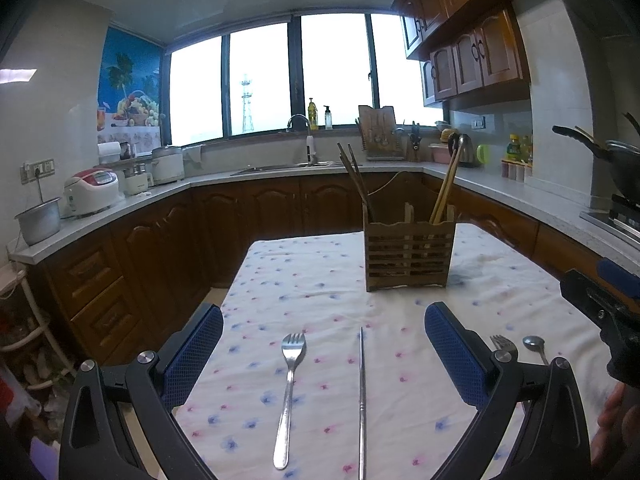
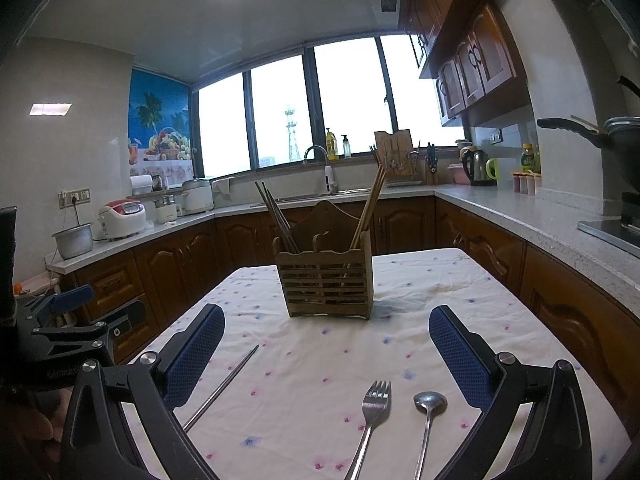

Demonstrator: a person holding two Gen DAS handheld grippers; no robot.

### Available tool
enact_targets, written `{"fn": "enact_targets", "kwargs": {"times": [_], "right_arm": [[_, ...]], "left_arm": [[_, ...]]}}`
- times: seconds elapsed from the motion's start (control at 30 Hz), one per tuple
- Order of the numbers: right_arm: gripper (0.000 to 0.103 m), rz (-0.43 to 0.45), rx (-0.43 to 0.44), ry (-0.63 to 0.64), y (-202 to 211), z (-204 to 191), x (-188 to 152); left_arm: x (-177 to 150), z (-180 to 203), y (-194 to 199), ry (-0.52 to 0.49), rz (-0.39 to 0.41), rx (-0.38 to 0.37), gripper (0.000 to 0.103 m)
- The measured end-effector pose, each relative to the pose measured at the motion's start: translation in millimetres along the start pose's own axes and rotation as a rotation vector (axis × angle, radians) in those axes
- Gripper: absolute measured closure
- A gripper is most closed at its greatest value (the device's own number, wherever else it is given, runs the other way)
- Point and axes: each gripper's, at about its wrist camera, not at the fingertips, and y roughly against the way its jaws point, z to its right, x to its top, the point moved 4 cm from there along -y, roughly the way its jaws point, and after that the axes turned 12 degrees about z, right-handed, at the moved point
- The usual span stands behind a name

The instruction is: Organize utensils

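1. Your left gripper (image 1: 324, 344) is wide open and holds nothing, ready above a fork (image 1: 290, 392) and a metal chopstick (image 1: 362, 400).
2. Your right gripper (image 2: 326, 344) is open too, with a second fork (image 2: 372, 416) and a spoon (image 2: 428, 412) at 6 o'clock.
3. The wooden holder (image 2: 326, 280) waits at 12 o'clock.
4. Only the left view shows the first fork.

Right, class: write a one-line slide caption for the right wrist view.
Open right gripper above fork and spoon, facing the wooden utensil holder.
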Motion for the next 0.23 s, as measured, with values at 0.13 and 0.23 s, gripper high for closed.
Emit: {"fn": "enact_targets", "kwargs": {"times": [0.13,0.23], "right_arm": [[0.0,-0.002,0.001,-0.004,-2.4,1.0,0.9],[0.0,-0.006,0.0,-0.006,-5.6,1.6,0.8]], "left_arm": [[0.9,2.4,-0.7,0.003,-0.003,-0.004,0.001],[1.7,5.6,-0.9,0.005,-0.007,-0.015,0.001]]}}
